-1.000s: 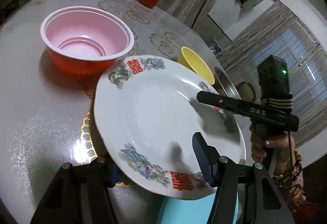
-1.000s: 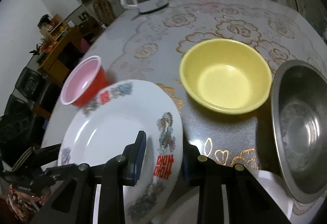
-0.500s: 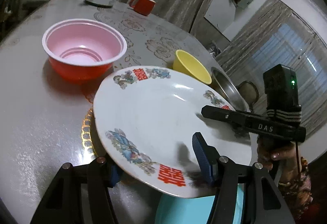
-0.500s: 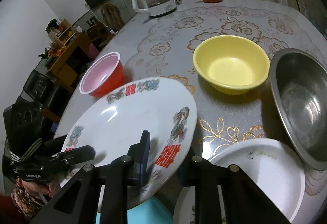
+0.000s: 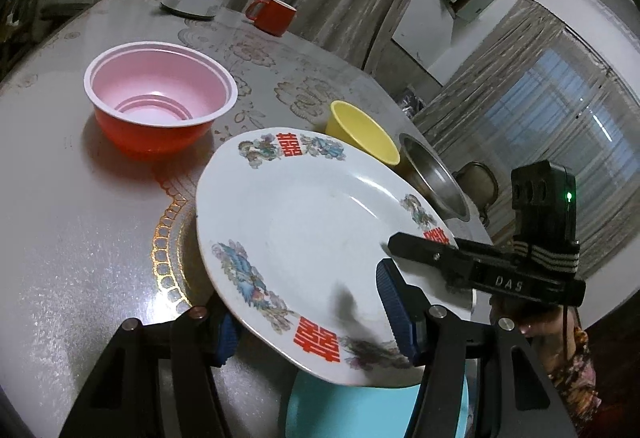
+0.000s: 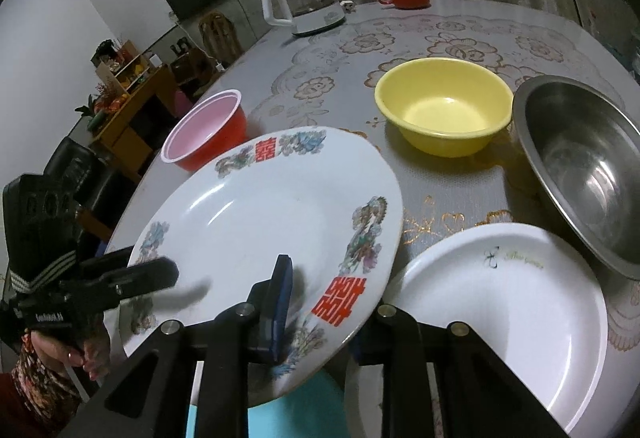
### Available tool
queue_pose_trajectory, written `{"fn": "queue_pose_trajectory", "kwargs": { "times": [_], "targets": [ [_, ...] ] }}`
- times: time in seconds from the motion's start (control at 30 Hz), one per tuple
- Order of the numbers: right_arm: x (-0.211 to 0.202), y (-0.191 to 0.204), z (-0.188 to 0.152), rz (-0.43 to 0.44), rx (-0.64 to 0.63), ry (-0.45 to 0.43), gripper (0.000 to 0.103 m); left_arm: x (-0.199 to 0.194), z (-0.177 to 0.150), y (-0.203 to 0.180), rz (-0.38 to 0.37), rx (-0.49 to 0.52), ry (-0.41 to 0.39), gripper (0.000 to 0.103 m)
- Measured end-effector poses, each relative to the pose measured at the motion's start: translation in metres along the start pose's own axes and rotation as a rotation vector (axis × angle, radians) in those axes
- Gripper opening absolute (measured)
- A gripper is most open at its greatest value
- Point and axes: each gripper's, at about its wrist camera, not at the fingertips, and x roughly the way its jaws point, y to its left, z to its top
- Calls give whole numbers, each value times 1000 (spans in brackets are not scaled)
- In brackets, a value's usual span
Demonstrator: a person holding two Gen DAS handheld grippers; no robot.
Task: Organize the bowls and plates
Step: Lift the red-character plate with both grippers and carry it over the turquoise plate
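The decorated plate (image 6: 256, 222) is lifted off the counter (image 5: 60, 238) and tilted, carried by both grippers at once. The right gripper (image 6: 320, 302) clamps its near-right rim, one finger on top and one beneath, right beside a red double-happiness character. The left gripper (image 5: 312, 322) takes the near rim from the other side, one finger above the plate and one below; whether its pads really press, I cannot tell. Holding a broad, shallow plate at two edges probably keeps it from tipping while it travels.

It hangs over a turquoise surface (image 6: 296, 410) at the near edge, just left of the plain white plate (image 6: 500, 322), which looks like the likely stacking spot. The pink-lined red bowl (image 5: 160, 102) sits far left, the yellow bowl (image 6: 444, 106) and steel bowl (image 6: 584, 166) far right, all apart and unstacked.

Readable writing: red double-happiness characters around the plate's rim, "DAS" on the right gripper's body, and a small, illegible script on the white plate.
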Motion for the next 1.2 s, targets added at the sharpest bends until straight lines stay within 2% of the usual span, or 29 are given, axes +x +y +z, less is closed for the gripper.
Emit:
{"fn": "queue_pose_trajectory", "kwargs": {
  "times": [0.8, 1.2],
  "targets": [
    [-39, 6, -45, 0, 16, -92, 23, -20, -22, -35, -46, 44, -34, 61],
    [-63, 17, -80, -12, 52, -134, 23, -38, -45, -49, -85, 88, -21, 61]
  ]
}}
